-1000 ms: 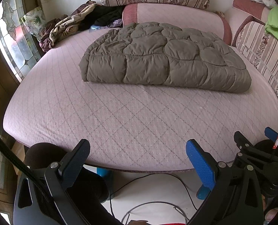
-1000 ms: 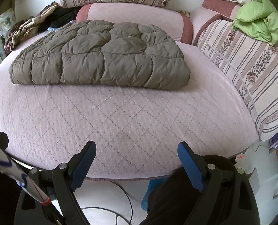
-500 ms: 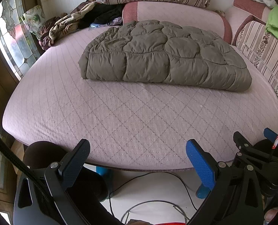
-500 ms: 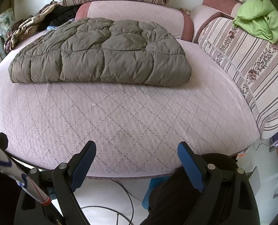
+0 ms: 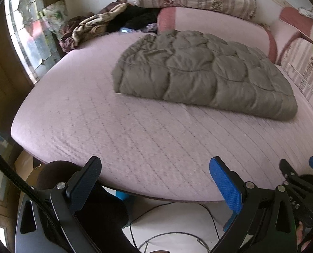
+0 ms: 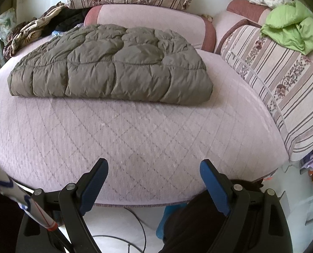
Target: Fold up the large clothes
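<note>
Across the upper middle of both views, the olive quilted jacket [image 5: 200,71] [image 6: 112,69] lies folded on the bed [image 5: 135,139]. It looks light, puffy and slippery; best pinched at its near corners. Left hand-held gripper [image 5: 155,181] and right hand-held gripper [image 6: 154,179] are both spread, empty.

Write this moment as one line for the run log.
left gripper: open, empty | right gripper: open, empty | olive quilted jacket: folded, lying on bed | contact: none
</note>
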Demonstrator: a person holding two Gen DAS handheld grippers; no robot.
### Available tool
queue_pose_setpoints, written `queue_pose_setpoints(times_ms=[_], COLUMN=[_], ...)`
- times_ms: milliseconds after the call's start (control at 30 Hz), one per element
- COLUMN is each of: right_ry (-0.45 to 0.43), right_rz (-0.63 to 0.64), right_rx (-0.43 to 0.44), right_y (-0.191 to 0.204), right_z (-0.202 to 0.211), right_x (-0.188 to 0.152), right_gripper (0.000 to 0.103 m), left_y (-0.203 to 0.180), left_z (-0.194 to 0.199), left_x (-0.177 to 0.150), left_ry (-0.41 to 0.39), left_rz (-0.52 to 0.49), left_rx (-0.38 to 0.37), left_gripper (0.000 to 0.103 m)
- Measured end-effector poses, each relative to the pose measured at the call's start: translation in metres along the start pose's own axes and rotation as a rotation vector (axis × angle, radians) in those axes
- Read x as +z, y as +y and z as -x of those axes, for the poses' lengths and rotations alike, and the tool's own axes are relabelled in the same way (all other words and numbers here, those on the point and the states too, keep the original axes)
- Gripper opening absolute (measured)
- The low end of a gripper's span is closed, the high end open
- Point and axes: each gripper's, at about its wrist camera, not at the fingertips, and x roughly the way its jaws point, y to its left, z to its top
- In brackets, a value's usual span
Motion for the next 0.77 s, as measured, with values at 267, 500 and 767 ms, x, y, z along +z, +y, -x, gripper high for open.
queue_pose_setpoints(times_ms=[267, 500, 767], right_ry=[-0.007, -0.001, 0.011], right_rz=[0.014, -0.005, -0.010], right_rx=[0.025, 0.027, 0.043], right_y=[0.004, 0.000, -0.001], right_z=[0.001, -0.003, -0.005], right_x=[0.007, 0.008, 0.008], right_gripper=[0.091, 0.091, 0.091], left_y=[-0.002, -0.007, -0.007], left_z=[-0.004, -0.006, -0.011], left_x=[-0.001, -0.002, 0.000], left_ry=[0.013, 0.015, 0.043], left_rz=[-0.011, -0.037, -0.040], left_rx=[0.020, 0.010, -0.006], left_gripper=[0.102, 0.102, 0.102])
